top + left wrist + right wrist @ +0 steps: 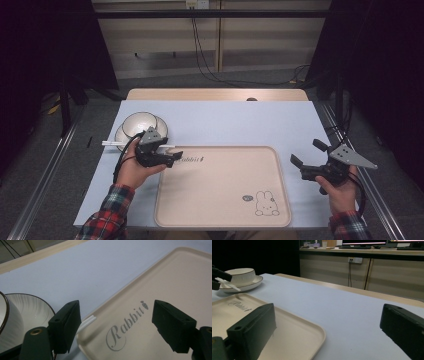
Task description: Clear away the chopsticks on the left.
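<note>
A beige tray point(220, 200) with a rabbit drawing; white, dark-rimmed bowl point(138, 123); red plaid sleeve point(107, 219).

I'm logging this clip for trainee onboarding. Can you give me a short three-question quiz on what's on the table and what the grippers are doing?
1. True or false: the bowl stands on the tray.
2. What is drawn in the tray's near right corner in the high view? A) a rabbit drawing B) a flower C) a star
3. What do the fingers of the right gripper hold?

Key:
1. False. The bowl sits on a saucer beyond the tray's far left corner.
2. A.
3. Nothing. The fingers stand open to the right of the tray.
</note>
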Demonstrator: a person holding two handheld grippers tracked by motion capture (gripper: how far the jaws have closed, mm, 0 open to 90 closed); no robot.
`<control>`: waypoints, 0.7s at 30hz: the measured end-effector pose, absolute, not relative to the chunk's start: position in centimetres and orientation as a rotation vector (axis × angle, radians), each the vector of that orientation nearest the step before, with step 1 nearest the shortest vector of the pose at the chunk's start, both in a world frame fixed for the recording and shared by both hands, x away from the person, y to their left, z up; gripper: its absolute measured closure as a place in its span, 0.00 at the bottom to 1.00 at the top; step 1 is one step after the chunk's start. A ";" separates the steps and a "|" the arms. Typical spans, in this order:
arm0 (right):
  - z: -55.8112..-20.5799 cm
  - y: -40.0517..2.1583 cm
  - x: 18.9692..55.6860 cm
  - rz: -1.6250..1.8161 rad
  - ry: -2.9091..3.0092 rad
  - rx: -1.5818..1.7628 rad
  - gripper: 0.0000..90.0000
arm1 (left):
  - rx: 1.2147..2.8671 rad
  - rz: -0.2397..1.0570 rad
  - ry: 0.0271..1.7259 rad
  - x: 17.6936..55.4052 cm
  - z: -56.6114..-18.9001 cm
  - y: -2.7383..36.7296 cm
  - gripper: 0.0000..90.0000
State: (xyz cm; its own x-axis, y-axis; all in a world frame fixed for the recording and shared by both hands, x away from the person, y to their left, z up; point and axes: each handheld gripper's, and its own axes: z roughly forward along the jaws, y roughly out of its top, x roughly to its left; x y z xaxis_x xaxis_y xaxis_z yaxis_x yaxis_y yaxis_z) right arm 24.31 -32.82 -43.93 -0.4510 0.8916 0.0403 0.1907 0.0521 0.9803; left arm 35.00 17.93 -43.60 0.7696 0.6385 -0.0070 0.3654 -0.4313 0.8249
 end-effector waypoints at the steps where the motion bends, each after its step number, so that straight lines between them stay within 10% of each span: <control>1: -43.9 -32.8 24.3 1.442 1.714 1.090 0.00 | 2.084 0.385 0.750 35.1 -43.6 17.9 0.26; 21: -43.9 -32.7 24.2 1.436 1.750 1.042 0.00 | 2.259 0.419 0.647 36.2 -43.7 17.4 0.43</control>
State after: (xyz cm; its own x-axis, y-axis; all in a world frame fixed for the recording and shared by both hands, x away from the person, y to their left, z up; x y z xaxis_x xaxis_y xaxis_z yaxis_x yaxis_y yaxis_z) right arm 24.16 -32.70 -43.94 -0.4821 0.8761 0.0081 0.1792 0.0895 0.9797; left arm 36.20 17.42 -43.68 0.8198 0.5635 0.1016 0.3230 -0.6016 0.7306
